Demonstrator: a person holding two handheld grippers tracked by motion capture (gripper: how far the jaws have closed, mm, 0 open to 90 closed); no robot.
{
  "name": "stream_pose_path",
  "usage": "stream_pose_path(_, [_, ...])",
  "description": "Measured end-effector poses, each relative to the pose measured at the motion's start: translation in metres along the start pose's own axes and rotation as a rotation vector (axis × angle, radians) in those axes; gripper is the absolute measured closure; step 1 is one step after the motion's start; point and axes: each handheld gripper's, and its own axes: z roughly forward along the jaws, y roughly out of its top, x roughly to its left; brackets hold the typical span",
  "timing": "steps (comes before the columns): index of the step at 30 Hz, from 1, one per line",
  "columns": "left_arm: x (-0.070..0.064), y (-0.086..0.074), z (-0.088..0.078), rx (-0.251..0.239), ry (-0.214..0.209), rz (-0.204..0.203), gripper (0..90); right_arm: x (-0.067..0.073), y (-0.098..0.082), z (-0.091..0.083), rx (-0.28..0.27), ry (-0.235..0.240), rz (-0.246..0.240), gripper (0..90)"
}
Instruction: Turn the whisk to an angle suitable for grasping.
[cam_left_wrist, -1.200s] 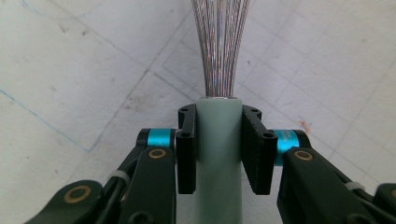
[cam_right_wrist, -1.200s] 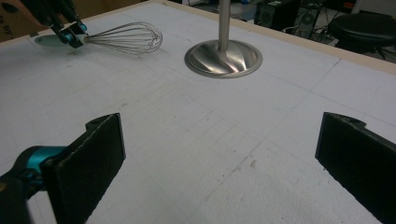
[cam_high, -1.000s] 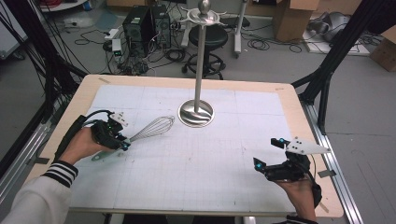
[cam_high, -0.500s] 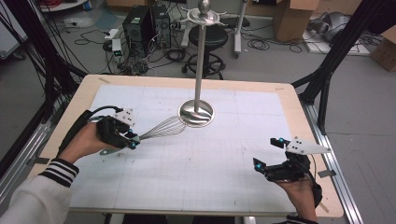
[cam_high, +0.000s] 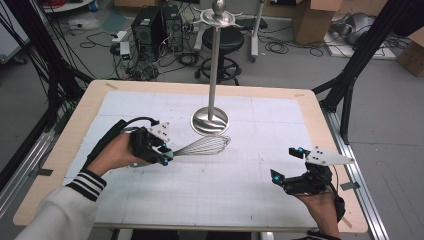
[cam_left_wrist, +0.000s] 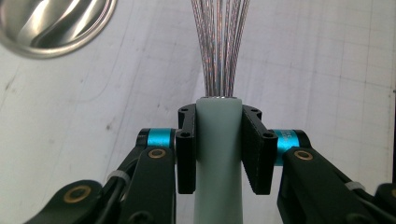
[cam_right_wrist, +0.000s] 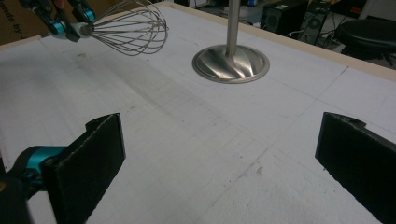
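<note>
Steel-wire balloon whisk with a pale grey-green handle (cam_high: 202, 146) is clamped in the left claw (cam_high: 166, 154); the left gripper view shows both black pads pressed flat on the handle just below the wire root (cam_left_wrist: 218, 154). Whisk is off the counter (cam_high: 280, 120), held roughly level over its left-centre. Long axis runs left to right in the high view, handle in the claw, wire head pointing right toward the round polished steel base (cam_high: 210, 121) of the tall upright metal stand (cam_high: 214, 65). Head sits just near-side of that base; contact cannot be judged from above, though the right gripper view shows a gap between wires (cam_right_wrist: 133, 29) and base (cam_right_wrist: 231, 63).

Right claw (cam_high: 286, 165) rests near the right front corner, jaws wide apart, nothing between them, well apart from the whisk.

Judgement: the stand lies far and right of the wire head, and the left hand is clearly the nearer. Any move to the stand's top means lifting and tilting the axis upward.
</note>
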Motion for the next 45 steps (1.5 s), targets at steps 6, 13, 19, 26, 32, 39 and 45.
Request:
stream_pose_path(6, [-0.006,0.016,0.020,0.008,-0.044,0.043,69.6,0.000,0.001,0.000,0.001,0.004,-0.007,0.5])
stream_pose_path(13, [-0.014,0.034,0.047,0.014,-0.084,0.092,69.6,0.001,0.001,0.001,0.005,0.010,-0.005,0.5])
stream_pose_path(19, [-0.019,0.046,0.064,0.015,-0.116,0.119,69.5,0.000,0.001,0.002,0.006,0.011,-0.009,0.5])
stream_pose_path(26, [-0.022,0.053,0.080,0.002,-0.146,0.125,69.5,0.001,0.001,0.001,0.003,0.014,-0.008,0.5])
stream_pose_path(32, [-0.023,0.058,0.090,-0.012,-0.159,0.122,69.5,0.001,0.001,0.001,0.003,0.014,-0.009,0.5])
stream_pose_path(39, [-0.024,0.061,0.101,0.000,-0.161,0.118,69.4,0.000,0.001,0.000,0.000,0.010,-0.010,0.5])
stream_pose_path(45, [-0.026,0.064,0.109,0.011,-0.160,0.128,69.5,0.001,0.002,0.001,0.000,0.012,-0.011,0.5])
